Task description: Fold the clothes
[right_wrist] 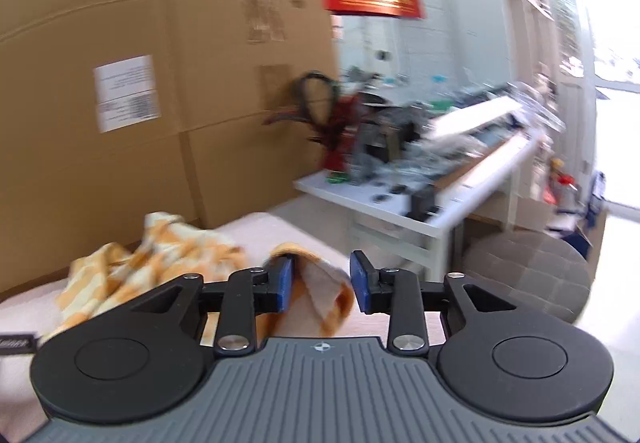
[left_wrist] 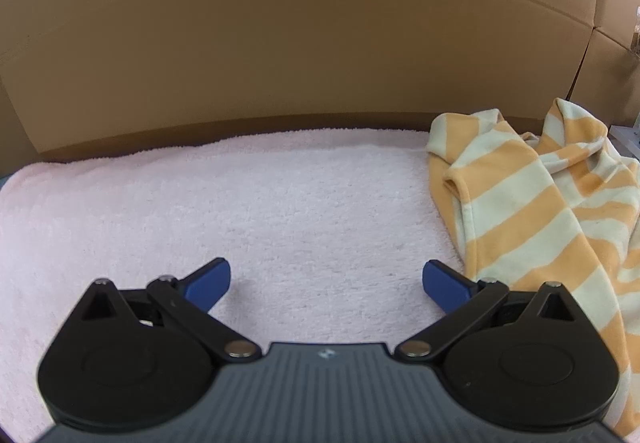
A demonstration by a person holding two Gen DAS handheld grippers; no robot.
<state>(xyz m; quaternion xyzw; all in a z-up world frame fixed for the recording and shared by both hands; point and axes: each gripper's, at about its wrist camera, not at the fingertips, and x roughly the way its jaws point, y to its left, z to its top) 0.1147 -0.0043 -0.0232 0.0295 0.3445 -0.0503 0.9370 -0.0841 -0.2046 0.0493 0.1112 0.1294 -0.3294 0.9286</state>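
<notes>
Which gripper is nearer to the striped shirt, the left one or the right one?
Right. The right gripper has a fold of the striped shirt between its open fingers. The left gripper is open over the pink towel, with the shirt beside its right finger.

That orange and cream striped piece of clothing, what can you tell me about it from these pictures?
The striped garment is a soft, fleecy-looking knit with broad orange and pale cream bands. It lies crumpled and unfolded on a pale pink towel, near tall cardboard boxes. A hemmed opening, perhaps a sleeve, shows in the left wrist view. In the blurred right wrist view, a fold of it sits between the fingers of the right gripper, which stand apart; whether they touch it is unclear. The left gripper is open beside it, on bare towel.
</notes>
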